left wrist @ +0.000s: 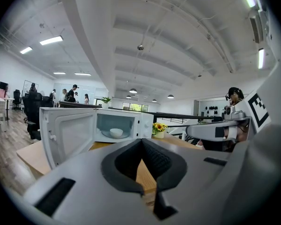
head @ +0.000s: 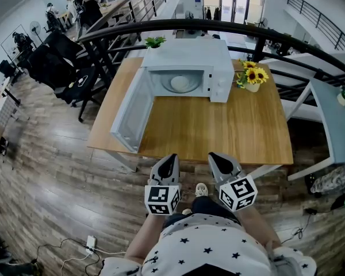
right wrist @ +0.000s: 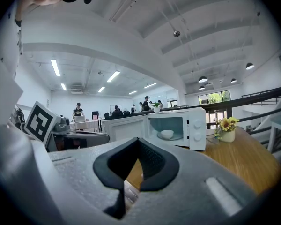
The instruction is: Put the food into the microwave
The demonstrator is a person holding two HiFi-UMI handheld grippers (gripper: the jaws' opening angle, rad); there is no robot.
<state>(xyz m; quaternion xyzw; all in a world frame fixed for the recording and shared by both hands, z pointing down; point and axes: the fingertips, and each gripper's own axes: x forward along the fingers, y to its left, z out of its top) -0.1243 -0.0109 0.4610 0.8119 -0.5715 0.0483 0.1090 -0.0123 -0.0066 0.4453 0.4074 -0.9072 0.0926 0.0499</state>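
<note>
Left gripper view looks along the left gripper [left wrist: 141, 145], whose pads meet at the tips with nothing between them. The right gripper [right wrist: 138, 144] shows the same in its own view: jaws together and empty. Both hang side by side at the bottom centre of the head view, just short of the near table edge and touching nothing.

The food appears to be the white bowl [head: 180, 83]. It sits on the turntable inside the microwave [head: 187, 62], in the upper middle of the head view. The door [head: 132, 111] is swung wide toward the left of the frame.

With the bowl already in the cavity, the placing looks done, and shutting the door is probably what is left. A closed gripper would suit that. I would press its tip flat on the door's outer face near the free edge and sweep it round in one smooth arc, so the light oven does not slide on the table. The bowl seems to sit well inside the opening, so the door should clear it.

The table [head: 230, 131] is bare pale wood in front of the oven. A small pot of sunflowers [head: 252, 76] stands just right of the microwave, and a green plant [head: 155, 41] stands behind it.

Beyond the table a dark railing [head: 218, 27] curves across the frame. The room is a large, bright hall with a wooden floor [head: 46, 171]. Cables [head: 89, 243] lie at lower left, and people [head: 83, 4] sit at desks in the upper left.
</note>
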